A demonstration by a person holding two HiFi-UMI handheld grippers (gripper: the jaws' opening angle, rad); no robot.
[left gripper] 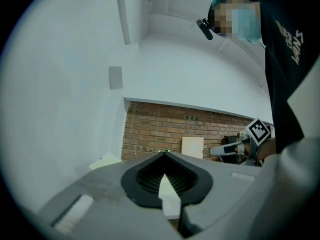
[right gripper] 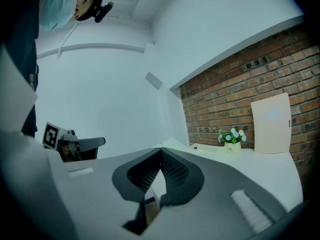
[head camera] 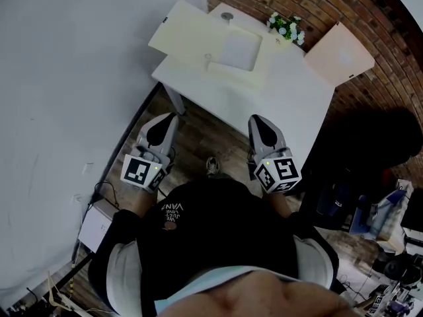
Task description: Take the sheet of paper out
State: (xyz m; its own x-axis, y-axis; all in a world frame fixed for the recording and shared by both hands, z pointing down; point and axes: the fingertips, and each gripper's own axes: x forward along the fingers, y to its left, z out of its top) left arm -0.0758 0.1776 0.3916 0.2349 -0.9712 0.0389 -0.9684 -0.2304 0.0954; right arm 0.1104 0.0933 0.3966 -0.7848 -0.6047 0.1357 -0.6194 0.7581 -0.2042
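Blending into the table (head camera: 291, 111), the paper (head camera: 238, 48) shows faintly.

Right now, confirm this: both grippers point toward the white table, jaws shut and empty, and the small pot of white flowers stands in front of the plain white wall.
Wrong wall: the small pot of white flowers stands in front of the red brick wall, as the right gripper view shows. The rest is right.

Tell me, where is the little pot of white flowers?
In the head view, the flower pot stands at the far edge of the white table, against the brick wall, just left of the leaning cream board.
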